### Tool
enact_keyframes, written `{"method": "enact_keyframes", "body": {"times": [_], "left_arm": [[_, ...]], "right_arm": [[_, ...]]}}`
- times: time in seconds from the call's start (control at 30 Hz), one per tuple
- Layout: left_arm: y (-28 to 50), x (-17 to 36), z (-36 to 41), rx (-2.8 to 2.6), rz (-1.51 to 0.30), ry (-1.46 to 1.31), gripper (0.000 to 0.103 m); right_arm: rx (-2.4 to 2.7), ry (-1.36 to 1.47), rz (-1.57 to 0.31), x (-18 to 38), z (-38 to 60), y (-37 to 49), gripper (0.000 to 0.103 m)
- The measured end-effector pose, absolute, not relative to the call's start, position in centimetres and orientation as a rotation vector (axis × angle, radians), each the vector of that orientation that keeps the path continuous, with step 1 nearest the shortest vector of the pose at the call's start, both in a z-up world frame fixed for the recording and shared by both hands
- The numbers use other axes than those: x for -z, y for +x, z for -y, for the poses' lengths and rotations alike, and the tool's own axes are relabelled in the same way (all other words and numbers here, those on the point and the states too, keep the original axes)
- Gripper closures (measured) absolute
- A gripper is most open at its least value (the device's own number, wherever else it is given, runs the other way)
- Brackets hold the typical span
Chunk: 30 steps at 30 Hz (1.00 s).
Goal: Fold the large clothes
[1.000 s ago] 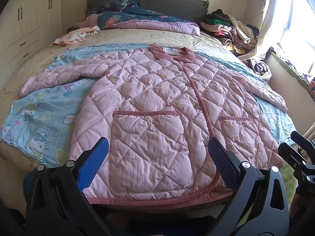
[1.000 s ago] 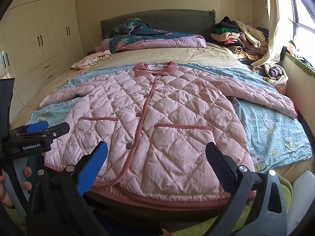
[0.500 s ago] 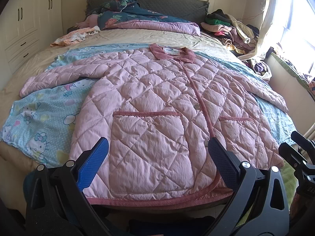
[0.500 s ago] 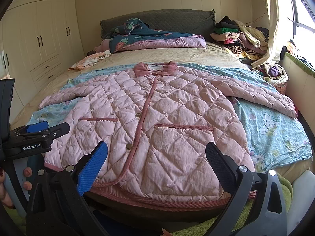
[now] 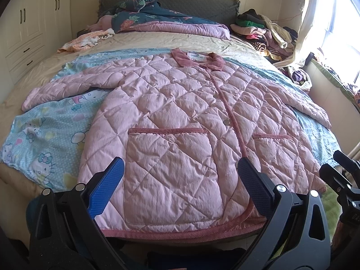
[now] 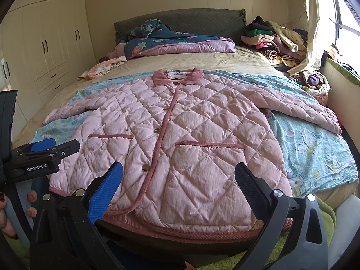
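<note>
Pink jacket (image 5: pixel 171 121) untouched; both hand-held grippers wide apart.

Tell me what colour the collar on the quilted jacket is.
The collar is a darker dusty rose than the pale pink jacket; it shows best in the right wrist view.

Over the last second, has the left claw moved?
No. The left claw frames the same spot on the pink quilted jacket, near its left patch pocket.
</note>
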<state>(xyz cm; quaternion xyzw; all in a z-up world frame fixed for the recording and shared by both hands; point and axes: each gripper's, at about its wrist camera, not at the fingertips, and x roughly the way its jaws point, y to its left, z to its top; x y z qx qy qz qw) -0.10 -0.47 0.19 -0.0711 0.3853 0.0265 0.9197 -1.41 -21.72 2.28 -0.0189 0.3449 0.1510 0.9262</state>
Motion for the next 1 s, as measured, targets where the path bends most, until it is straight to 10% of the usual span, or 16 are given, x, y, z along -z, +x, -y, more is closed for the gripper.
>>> {"method": "enact_keyframes", "body": {"times": [1.0], "left_arm": [[11.7,-2.9,1.0,-0.077,-0.801,-0.123,0.008]], "right_arm": [[-0.295,0.053,-0.726,-4.7,23.6,10.2,0.004]]}}
